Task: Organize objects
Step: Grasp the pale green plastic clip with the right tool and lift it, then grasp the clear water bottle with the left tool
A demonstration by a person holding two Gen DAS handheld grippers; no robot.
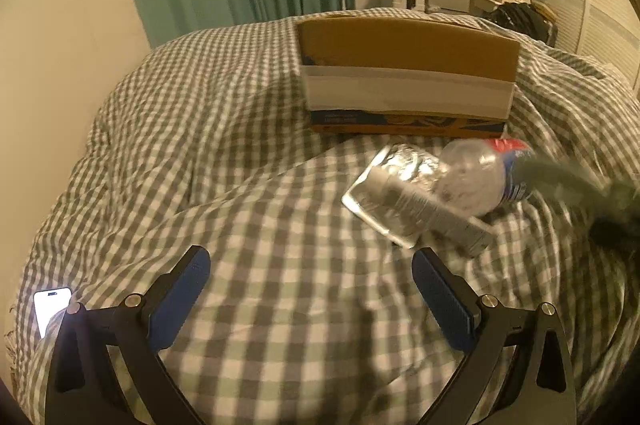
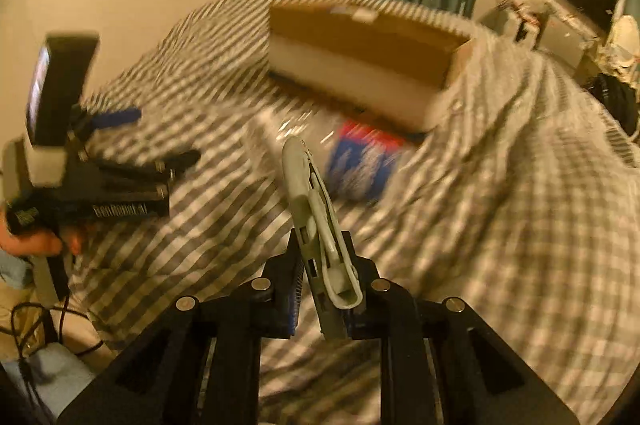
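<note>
- Right gripper (image 2: 320,277) is clamped on a grey folding tool (image 2: 316,221), its long axis pointing at the cardboard box (image 2: 360,65) near the bed's far edge.
- Left gripper (image 1: 308,289) gapes wide and empty; the plastic bottle (image 1: 476,173) lies ahead-right of it, just before the box.

Open checked duvet (image 1: 260,209) between and just ahead of the left fingers (image 1: 188,289). Ahead-right, blocked by a clear packet (image 1: 384,193) and plastic bottle (image 1: 476,177); beyond those, a cardboard box (image 1: 408,73). Lit phone (image 1: 50,305) beside the left finger.
</note>
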